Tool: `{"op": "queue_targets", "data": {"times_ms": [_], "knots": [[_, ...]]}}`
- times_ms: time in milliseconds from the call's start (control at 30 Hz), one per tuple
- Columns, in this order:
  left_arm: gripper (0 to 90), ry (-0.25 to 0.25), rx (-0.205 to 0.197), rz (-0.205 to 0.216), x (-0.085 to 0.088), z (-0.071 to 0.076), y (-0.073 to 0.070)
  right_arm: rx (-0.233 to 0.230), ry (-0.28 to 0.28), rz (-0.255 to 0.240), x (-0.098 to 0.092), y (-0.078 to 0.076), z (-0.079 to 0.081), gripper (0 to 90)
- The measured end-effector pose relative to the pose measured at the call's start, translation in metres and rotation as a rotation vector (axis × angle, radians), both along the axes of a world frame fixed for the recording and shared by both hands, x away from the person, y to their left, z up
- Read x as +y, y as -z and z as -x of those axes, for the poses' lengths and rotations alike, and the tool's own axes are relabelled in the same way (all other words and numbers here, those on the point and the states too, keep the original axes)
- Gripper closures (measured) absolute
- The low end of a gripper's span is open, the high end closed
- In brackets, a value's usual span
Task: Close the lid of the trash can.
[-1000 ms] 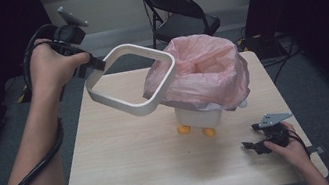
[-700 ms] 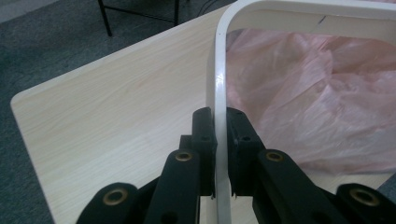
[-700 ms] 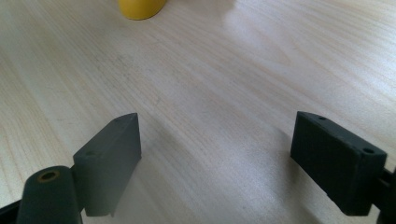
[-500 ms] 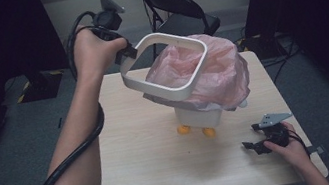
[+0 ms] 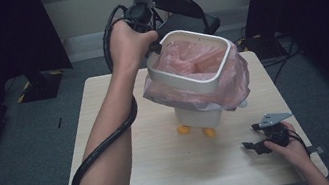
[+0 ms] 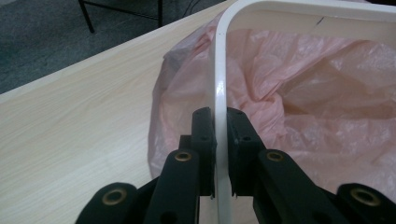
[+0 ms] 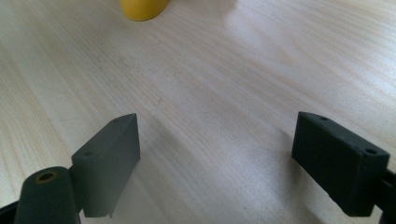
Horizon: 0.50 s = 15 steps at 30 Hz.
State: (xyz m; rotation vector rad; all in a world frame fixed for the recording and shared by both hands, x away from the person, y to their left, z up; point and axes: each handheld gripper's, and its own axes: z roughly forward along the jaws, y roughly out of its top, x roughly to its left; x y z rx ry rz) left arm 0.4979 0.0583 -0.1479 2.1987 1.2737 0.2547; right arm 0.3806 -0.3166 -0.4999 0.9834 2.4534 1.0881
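Rim ring (image 5: pixel 190 63), white plastic w/ rounded corners, now hangs tilted over the mouth of the small white bin (image 5: pixel 199 116), right on top of the pink bag (image 5: pixel 232 86); high view a sec ago had it out to the left, clear of the bin, so it has travelled across and now lines up w/ the opening. Left tool (image 5: pixel 155 48) pinches the ring's near-left edge, hand above it, cable looping down the forearm. Reading: bag is draped over the bin lip, ring looks ready to be pressed down to clamp it, not seated yet, since its far side sits higher than the near side. Right tool (image 5: pixel 259 146) rests low on the surface (image 5: pixel 131 179) at front right, not moved, away from the bin. Bin stands approx centre of the pale wood surface on orange feet (image 5: pixel 184 130). Room: grey carpet, dark curtains both sides, black folding chair (image 5: pixel 183 5) behind, wall socket above it. Left gripper view: jaws narrow, clamped on the ring's thin wall (image 6: pixel 220 93), pink bag (image 6: pixel 303 102) crumpled inside the loop, surface (image 6: pixel 70 130) off to the left. Right gripper view: jaws wide apart, nothing between, bare wood grain (image 7: pixel 224 93) below, one orange foot (image 7: pixel 142 8) at top edge.
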Motion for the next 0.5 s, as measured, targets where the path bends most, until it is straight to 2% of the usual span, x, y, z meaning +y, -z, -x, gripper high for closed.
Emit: {"op": "queue_targets", "data": {"times_ms": [300, 500], "knots": [[83.1, -0.038, -0.008, 0.004, -0.018, -0.009, 0.004, -0.004, -0.001, 0.004, 0.001, 0.000, 0.000, 14.4], [83.1, -0.056, -0.024, -0.019, -0.028, -0.008, 0.007, 0.002, -0.003, -0.001, 0.000, 0.000, 0.000, 14.2]]}}
